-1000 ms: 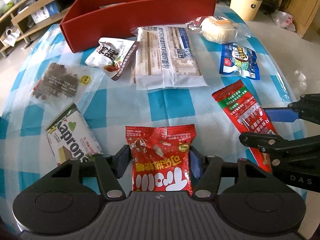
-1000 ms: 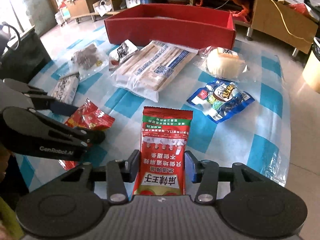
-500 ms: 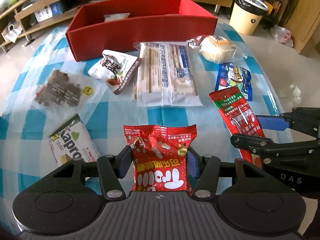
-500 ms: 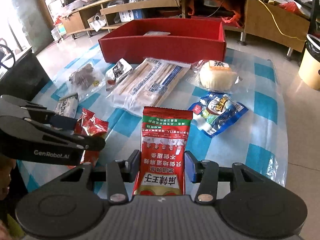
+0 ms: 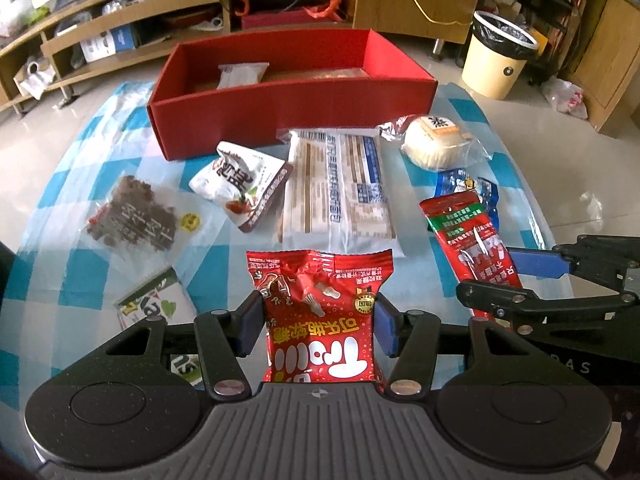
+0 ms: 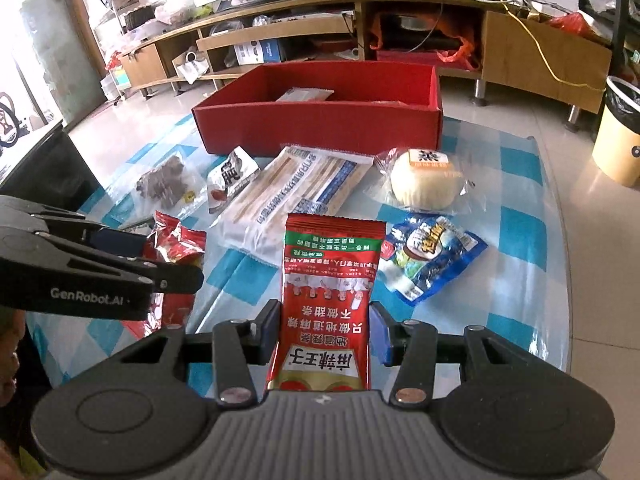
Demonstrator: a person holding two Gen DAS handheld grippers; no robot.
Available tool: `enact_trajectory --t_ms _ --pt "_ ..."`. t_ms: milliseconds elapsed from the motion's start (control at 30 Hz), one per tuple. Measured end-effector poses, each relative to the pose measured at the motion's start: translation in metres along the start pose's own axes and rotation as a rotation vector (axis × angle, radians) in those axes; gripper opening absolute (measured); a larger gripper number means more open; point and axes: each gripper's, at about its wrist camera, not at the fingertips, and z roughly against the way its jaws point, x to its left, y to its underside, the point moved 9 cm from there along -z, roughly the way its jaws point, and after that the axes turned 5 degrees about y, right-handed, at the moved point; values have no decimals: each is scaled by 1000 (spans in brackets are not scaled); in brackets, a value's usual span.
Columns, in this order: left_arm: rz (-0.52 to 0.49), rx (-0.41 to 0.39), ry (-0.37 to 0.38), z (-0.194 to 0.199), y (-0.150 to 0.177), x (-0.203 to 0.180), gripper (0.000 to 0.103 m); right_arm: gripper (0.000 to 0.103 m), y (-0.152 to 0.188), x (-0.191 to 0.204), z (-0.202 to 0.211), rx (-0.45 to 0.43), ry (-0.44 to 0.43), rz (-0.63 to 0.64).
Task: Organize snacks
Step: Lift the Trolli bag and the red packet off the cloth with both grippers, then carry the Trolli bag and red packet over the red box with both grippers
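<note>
My left gripper is shut on a red candy bag, lifted above the checked table. In the right wrist view that bag shows at the left behind the left gripper's fingers. My right gripper is shut on a long red-and-green spicy strip packet, also seen at the right of the left wrist view. The open red box stands at the table's far side with a pale packet inside.
On the blue-and-white cloth lie a long white bread pack, a round bun, a blue bag, a white-and-brown pouch, a dark dried-snack bag and a wafer pack. A bin stands beyond.
Both grippers have risen with their packets; the table and the red box's inside now show more fully. The left jaws narrowed slightly on the red bag.
</note>
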Motion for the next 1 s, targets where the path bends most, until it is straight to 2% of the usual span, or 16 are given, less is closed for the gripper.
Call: enact_trajectory --t_ms 1000 --pt "10 -66 -2 3 -41 1 63 46 -48 -15 -3 -97 -8 -48"
